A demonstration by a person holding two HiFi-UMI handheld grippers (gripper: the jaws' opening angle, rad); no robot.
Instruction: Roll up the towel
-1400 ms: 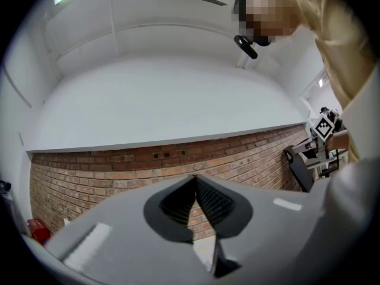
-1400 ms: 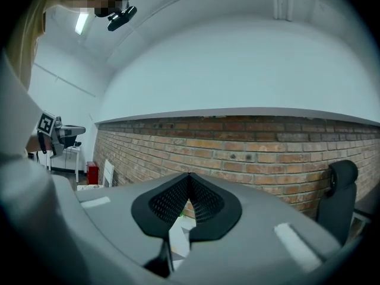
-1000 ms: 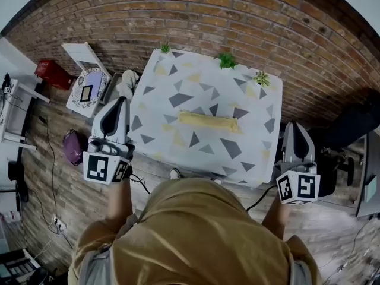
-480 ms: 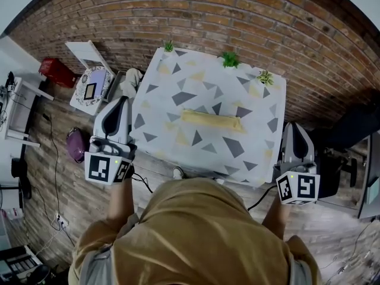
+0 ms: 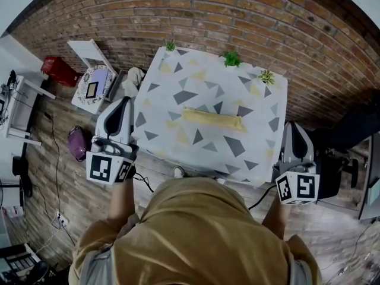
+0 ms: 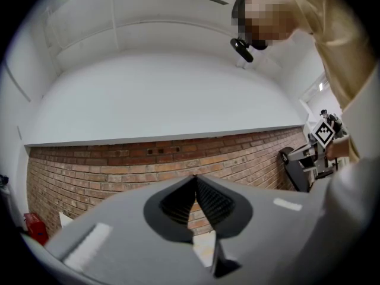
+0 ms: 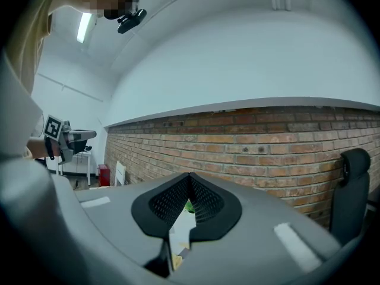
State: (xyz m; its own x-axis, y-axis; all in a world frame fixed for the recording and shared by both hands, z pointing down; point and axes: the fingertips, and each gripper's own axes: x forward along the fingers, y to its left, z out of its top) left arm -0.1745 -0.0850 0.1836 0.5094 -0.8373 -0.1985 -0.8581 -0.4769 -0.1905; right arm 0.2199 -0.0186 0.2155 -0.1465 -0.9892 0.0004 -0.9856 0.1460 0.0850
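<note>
So the towel (image 5: 212,119) looks like a finished roll, lying in the middle of the table (image 5: 261,159). The left tool (image 5: 122,103) and right tool (image 5: 295,128) are both closed tight and empty, hanging off either side of it. I'd guess the next move is nothing more than tidying.

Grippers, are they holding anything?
Nothing. The left gripper and right gripper are both shut and empty; the towel lies untouched on the table.
</note>
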